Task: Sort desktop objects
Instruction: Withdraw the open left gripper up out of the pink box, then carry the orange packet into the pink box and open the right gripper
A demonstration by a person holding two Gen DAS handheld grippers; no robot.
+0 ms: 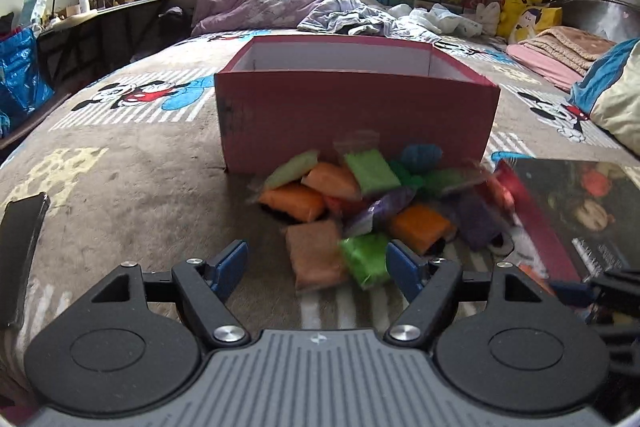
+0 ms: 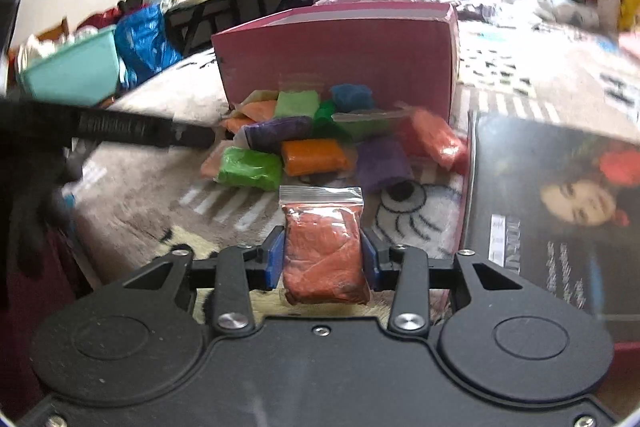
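right gripper (image 2: pixel 323 259): clamped on a red-orange clay bag (image 2: pixel 325 255), blue pads pressed on both its sides; zip strip of the bag sticks up above the fingers, bag held clear of the bedspread.
left gripper (image 1: pixel 316 265): jaws spread wide, nothing between them; low over the bedspread, right blue fingertip (image 1: pixel 404 267) just beside a green bag (image 1: pixel 366 259), contact can't be confirmed (blur).
brown bag (image 1: pixel 316 259): lies between the left jaws, nearer the right one, at the pile's 6 o'clock edge.
clay pile (image 1: pixel 380 199): small zip bags, orange, green, purple, blue, red, heaped against the near wall of the box; 12 o'clock from both grippers.
pink box (image 1: pixel 356 115): open top, white inside, contents not visible from this angle; stands on the bed just behind the pile.
magazine (image 2: pixel 560 207): flat on the bed at 3 o'clock of the pile, its left edge close beside the nearest bags.
bedspread (image 1: pixel 132 163): cartoon mouse print, carries everything above.
left view, 3 o'clock edge: black part of the other tool over the magazine.
right view, 9 o'clock: blurred black arm of the left tool.
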